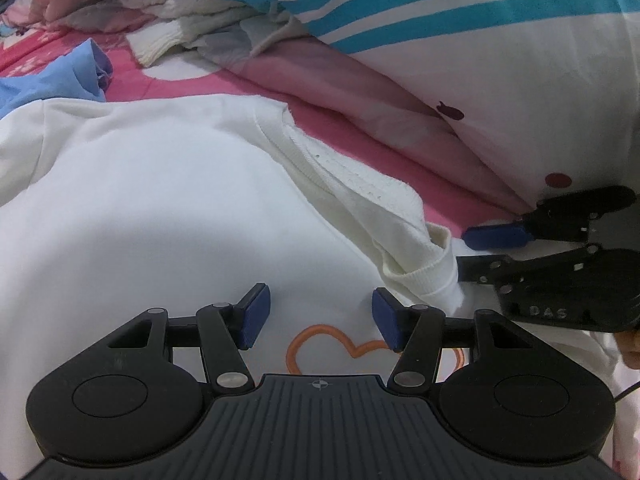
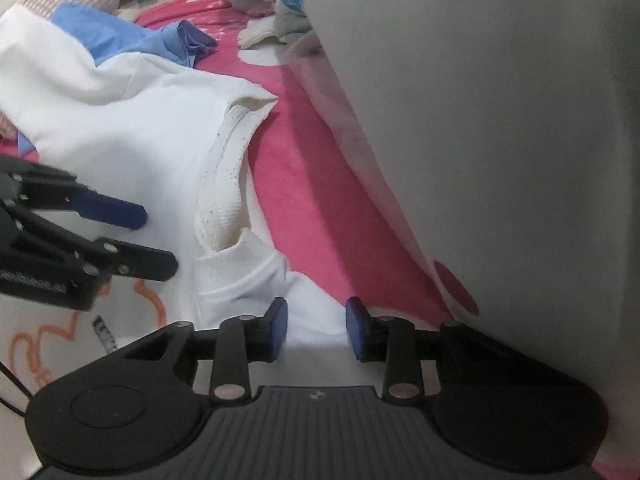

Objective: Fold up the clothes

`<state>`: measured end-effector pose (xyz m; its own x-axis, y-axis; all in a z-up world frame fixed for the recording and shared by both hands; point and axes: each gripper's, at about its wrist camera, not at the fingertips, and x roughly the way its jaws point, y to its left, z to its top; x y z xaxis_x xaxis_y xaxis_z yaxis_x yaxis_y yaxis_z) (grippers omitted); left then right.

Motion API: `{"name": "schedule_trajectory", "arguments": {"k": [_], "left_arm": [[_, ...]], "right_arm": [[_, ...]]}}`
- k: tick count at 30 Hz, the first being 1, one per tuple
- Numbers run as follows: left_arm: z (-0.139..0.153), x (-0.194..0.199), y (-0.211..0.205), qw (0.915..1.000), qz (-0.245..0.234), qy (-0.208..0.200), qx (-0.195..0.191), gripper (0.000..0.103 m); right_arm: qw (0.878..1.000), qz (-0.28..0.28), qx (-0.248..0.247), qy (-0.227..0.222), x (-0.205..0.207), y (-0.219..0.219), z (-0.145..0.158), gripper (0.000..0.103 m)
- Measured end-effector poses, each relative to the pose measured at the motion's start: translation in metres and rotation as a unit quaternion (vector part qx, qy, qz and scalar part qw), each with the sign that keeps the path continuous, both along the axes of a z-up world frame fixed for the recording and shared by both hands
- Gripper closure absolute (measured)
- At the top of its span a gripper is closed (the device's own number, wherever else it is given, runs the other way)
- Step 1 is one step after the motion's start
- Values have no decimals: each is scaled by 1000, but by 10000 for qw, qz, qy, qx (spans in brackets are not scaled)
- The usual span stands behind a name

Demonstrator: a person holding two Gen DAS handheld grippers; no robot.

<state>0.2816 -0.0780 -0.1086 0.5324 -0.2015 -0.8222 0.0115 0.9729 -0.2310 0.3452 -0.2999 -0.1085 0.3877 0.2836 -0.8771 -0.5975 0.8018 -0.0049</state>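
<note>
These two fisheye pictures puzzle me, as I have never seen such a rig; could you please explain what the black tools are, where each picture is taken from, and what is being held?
There is no robot here: a person holds a two-finger gripper in each hand, and each gripper carries a camera that looks along its own fingers. The left wrist view shows the left gripper open over a white sweatshirt with an orange outline print. The right wrist view shows the right gripper, also open, at the sweatshirt's ribbed cuff. Neither holds anything. The sweatshirt lies on a pink bedsheet, with a blue garment behind it and a large striped pillow alongside.
</note>
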Motion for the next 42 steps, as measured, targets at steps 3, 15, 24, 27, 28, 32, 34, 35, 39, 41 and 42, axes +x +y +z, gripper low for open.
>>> {"name": "schedule_trajectory", "arguments": {"k": [3, 15, 24, 27, 28, 32, 34, 35, 39, 41, 42], "left_arm": [[0, 0, -1, 10000, -3, -16, 23, 47], [-3, 13, -4, 9995, 89, -189, 237, 47], [-7, 45, 7, 9973, 367, -498, 387, 47], [-9, 53, 10, 9963, 366, -617, 463, 47], [-10, 56, 11, 9961, 369, -652, 474, 47], [-12, 67, 15, 9951, 352, -767, 518, 47], [-14, 75, 16, 9946, 343, -808, 558, 47], [-15, 78, 16, 9944, 337, -824, 572, 46], [-18, 87, 15, 9931, 263, -912, 692, 44], [-19, 90, 14, 9928, 262, -923, 717, 43], [-19, 91, 15, 9929, 284, -913, 702, 43]], "right_arm": [[9994, 46, -163, -295, -8, 8, 5, 100], [9399, -1615, -1740, -2455, -39, 29, -10, 102], [9291, -2699, -1711, -1859, -19, 13, -25, 97], [9367, -2710, -1296, -1796, -28, 4, -14, 94], [9389, -2713, -1157, -1774, -31, 2, -11, 94], [9456, -2718, -600, -1682, -44, -10, 4, 93], [9520, -2605, -353, -1571, -45, -11, 6, 93], [9560, -2521, -235, -1482, -43, -10, 5, 93], [9639, -2472, 248, -959, -12, -3, -10, 92], [9614, -2599, 393, -812, 3, -4, -22, 93], [9598, -2665, 461, -751, 10, -3, -26, 93]]}}
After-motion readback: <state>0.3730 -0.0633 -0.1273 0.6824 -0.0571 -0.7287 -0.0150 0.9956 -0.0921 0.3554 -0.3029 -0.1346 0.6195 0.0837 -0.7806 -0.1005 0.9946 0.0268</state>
